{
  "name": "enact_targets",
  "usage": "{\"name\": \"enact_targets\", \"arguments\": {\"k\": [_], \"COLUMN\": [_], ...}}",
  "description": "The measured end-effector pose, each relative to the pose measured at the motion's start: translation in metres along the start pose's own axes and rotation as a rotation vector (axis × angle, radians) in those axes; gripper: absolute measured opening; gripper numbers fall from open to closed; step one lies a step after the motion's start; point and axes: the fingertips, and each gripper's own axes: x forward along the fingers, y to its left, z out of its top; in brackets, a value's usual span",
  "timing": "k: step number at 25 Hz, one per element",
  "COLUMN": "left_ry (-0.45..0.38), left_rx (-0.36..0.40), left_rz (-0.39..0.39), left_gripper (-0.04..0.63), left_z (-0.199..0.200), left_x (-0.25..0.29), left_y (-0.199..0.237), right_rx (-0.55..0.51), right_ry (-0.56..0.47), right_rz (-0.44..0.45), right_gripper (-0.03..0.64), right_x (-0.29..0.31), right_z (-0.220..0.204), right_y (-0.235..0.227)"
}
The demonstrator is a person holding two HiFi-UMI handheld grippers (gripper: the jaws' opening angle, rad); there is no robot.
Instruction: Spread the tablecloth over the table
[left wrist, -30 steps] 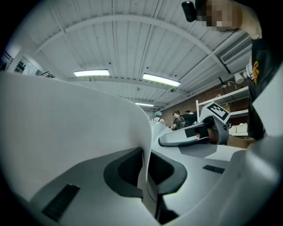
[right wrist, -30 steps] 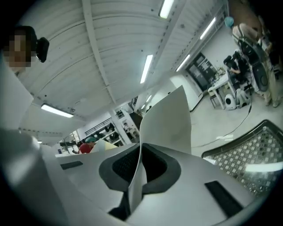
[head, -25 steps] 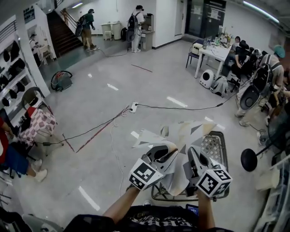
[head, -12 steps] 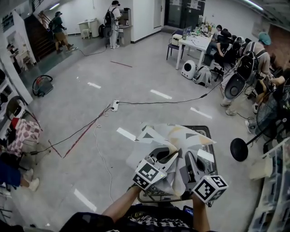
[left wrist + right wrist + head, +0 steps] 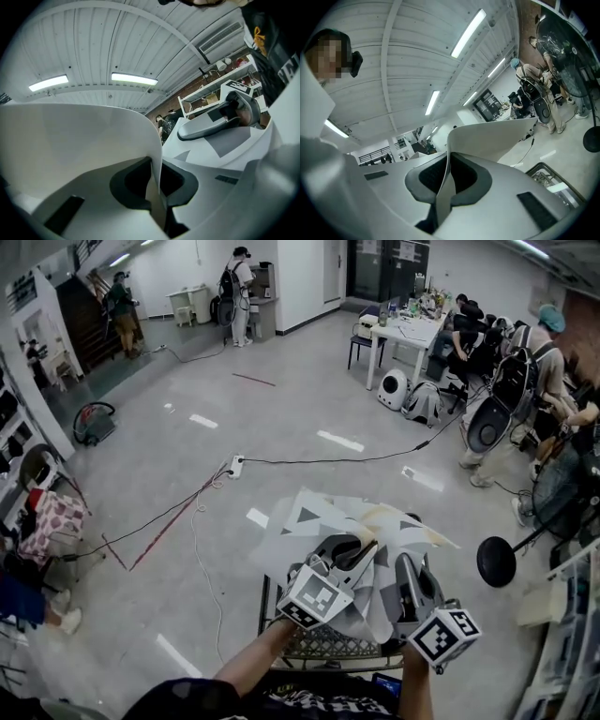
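The tablecloth [image 5: 319,521], white with grey and tan triangles, hangs bunched in the air in front of me. Both grippers hold it side by side. My left gripper [image 5: 364,551] is shut on one fold, with the cloth edge [image 5: 157,154] pinched between its dark pads. My right gripper [image 5: 405,566] is shut on another fold [image 5: 492,136], which stands up from between its pads. In the left gripper view the right gripper [image 5: 220,119] shows beyond the cloth. No table for the cloth can be picked out near me.
A wire basket [image 5: 319,645] sits on the floor just below my hands. A black cable [image 5: 309,460] and power strip [image 5: 233,466] cross the floor ahead. A black round stand base [image 5: 496,561] is at the right. People sit at a white table [image 5: 412,329] far right.
Both grippers have carried the cloth along together, still shut on it. In the head view the wire basket has slid from behind the cloth to below my hands.
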Motion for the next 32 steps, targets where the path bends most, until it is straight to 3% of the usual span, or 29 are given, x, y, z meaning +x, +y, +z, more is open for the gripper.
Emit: {"name": "enact_targets", "arguments": {"k": [7,12,18,21,24,26,29,32], "left_ry": [-0.099,-0.122,-0.115,-0.214,-0.297,-0.299,-0.272,-0.188], "left_rx": [0.070,0.071,0.104,0.036,-0.132,-0.181,-0.195,-0.198], "left_rz": [-0.093,-0.162,-0.108,-0.032,0.092,0.174,0.308,0.510], "left_gripper": [0.034,0.040,0.041,0.043,0.044,0.048,0.057,0.064], "left_z": [0.042,0.043,0.037,0.048,0.050,0.044,0.030,0.000], "left_x": [0.074,0.106,0.116,0.100,0.063,0.036,-0.004,-0.047], "left_y": [-0.043,-0.076,-0.071,-0.049,-0.019,0.000,0.021,0.028], "right_rx": [-0.011,-0.007,0.013,0.034,0.055,0.062,0.066,0.013], "right_ry": [-0.068,-0.051,-0.015,-0.012,-0.017,-0.030,-0.044,0.004], "right_rz": [-0.090,-0.164,-0.219,-0.251,-0.279,-0.279,-0.226,-0.204], "right_gripper": [0.018,0.018,0.018,0.018,0.020,0.023,0.028,0.028], "right_x": [-0.036,-0.053,-0.059,-0.064,-0.072,-0.076,-0.071,-0.062], "right_z": [0.047,0.053,0.048,0.049,0.047,0.046,0.045,0.039], "right_y": [-0.071,-0.107,-0.142,-0.157,-0.171,-0.180,-0.182,-0.165]}}
